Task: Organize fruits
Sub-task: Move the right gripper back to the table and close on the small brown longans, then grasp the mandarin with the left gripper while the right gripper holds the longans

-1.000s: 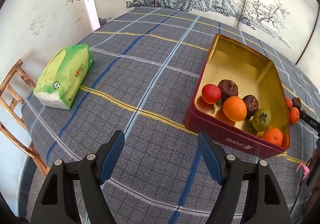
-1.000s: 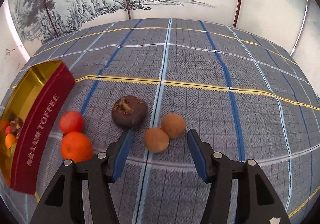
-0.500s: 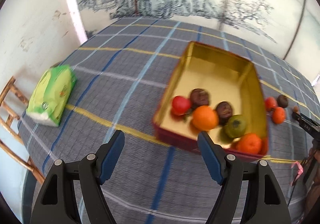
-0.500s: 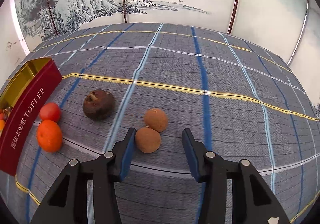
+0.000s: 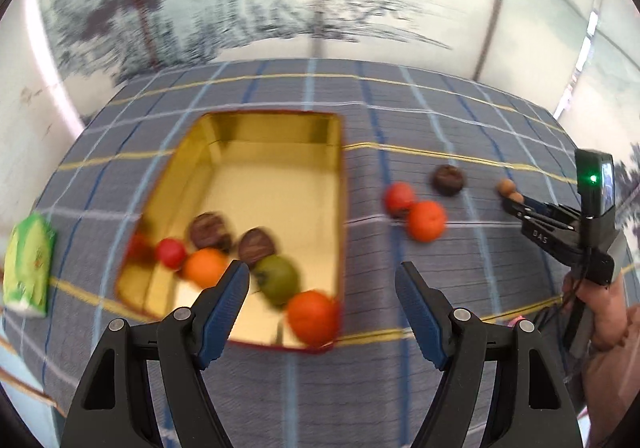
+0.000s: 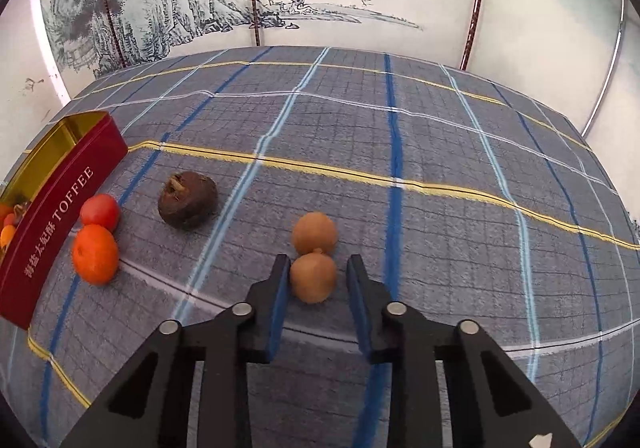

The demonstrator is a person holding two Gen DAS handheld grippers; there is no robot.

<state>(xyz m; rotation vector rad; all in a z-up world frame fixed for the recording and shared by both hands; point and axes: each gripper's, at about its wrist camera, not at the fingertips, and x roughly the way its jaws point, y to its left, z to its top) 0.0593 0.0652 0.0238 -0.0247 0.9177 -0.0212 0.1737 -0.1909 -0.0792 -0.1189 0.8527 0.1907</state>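
Note:
A red tin with a gold inside point(image 5: 280, 167) holds several fruits; its red side point(image 6: 60, 207) shows in the right wrist view. My left gripper point(image 5: 322, 284) is open and empty above the tin's near right corner. On the cloth right of the tin lie a red fruit point(image 6: 100, 211), an orange point(image 6: 95, 254), a dark brown fruit point(image 6: 187, 199) and two small tan fruits. My right gripper point(image 6: 314, 276) is around the nearer tan fruit point(image 6: 313, 277), jaws narrow, small gaps on both sides. The other tan fruit point(image 6: 314, 234) touches it behind.
A green tissue pack point(image 5: 26, 272) lies at the table's left edge. The checked tablecloth point(image 6: 440, 207) stretches right and back. A painted screen stands behind the table. The right gripper point(image 5: 516, 203) and the hand holding it show at the right of the left wrist view.
My left gripper has swung right, from the cloth left of the tin to over its near right corner. My right gripper has moved forward and narrowed around the nearer tan fruit.

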